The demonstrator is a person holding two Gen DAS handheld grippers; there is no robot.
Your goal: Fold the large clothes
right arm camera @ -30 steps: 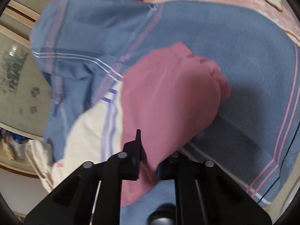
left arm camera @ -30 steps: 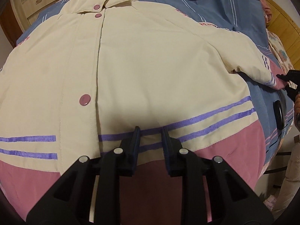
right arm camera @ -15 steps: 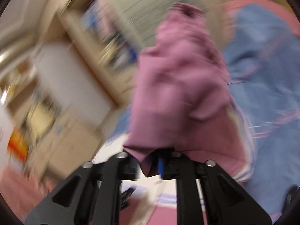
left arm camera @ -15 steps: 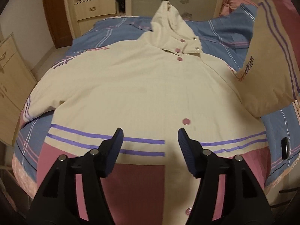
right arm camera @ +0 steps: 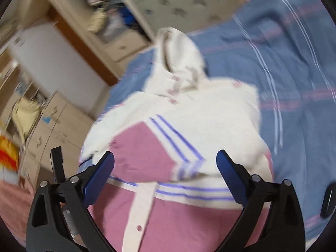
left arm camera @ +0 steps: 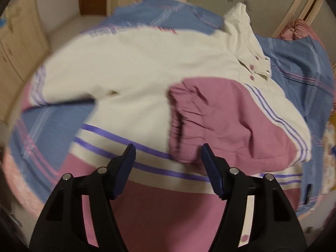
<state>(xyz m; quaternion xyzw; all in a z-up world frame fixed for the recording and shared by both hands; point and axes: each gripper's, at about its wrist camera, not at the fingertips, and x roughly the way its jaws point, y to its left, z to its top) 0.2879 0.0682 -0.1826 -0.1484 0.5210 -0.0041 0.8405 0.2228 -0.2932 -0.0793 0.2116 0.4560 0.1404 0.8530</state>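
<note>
Your cream-and-pink hooded jacket (left arm camera: 147,73) lies spread on the blue plaid bedspread (left arm camera: 294,63). Your left gripper (left arm camera: 166,159) is parted, empty; its view alone shows the outstretched sleeve (left arm camera: 63,84) at left. Your right gripper (right arm camera: 166,163) is opening, empty, above the folded-in pink cuff (right arm camera: 142,153).

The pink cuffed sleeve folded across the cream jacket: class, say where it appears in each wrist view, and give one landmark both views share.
Left wrist view: pink cuffed sleeve lies right of centre, beyond the right fingertip.
Right wrist view: it lies centre-left, between the open fingers.
Shared landmark: cream hood on the blue striped bedsheet.
</note>
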